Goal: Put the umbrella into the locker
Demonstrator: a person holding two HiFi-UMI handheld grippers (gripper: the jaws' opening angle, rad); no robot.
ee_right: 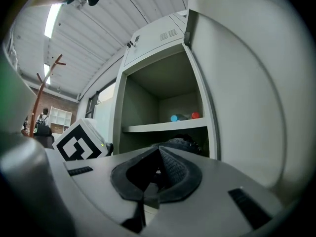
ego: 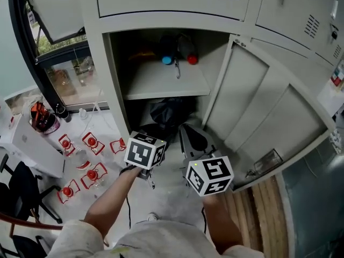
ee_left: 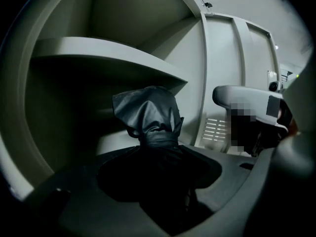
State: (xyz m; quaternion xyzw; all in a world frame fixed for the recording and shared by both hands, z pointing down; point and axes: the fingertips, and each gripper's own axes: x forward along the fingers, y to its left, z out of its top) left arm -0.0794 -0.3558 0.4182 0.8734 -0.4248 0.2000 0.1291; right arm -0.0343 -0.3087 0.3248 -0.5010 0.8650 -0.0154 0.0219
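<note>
Umbrella [ee_left: 148, 117] first: it is a black, folded bundle, and in the left gripper view it rises straight out from between the jaws of my left gripper [ee_left: 159, 154], which are closed on its near end. Its gathered fabric stands up ahead of them. Its long axis runs roughly along the gripper's own line of sight, away from me and into the lower compartment of the locker [ee_left: 197, 58], with the far end under the shelf [ee_left: 103, 58]. From the head view the umbrella [ego: 167, 112] shows as a dark mass already in that lower space, below the shelf [ego: 166, 82]. I cannot tell whether its far end touches the back wall or the floor of the compartment. My right gripper [ee_right: 155, 171] has its jaws brought together with nothing between them. It sits just beside the left one, on the side of the open door [ego: 269, 117], and looks up at the same opening. So the left gripper is the one that matters here, and the umbrella lies directly ahead of its jaws, lengthwise into the locker. I judge the next move to be a short push forward along that axis and then a release, and the fabric could snag on the jaws as they part. On the shelf above sit two items with a blue cap [ego: 167, 60] and a red cap [ego: 192, 59], well clear of the umbrella.
</note>
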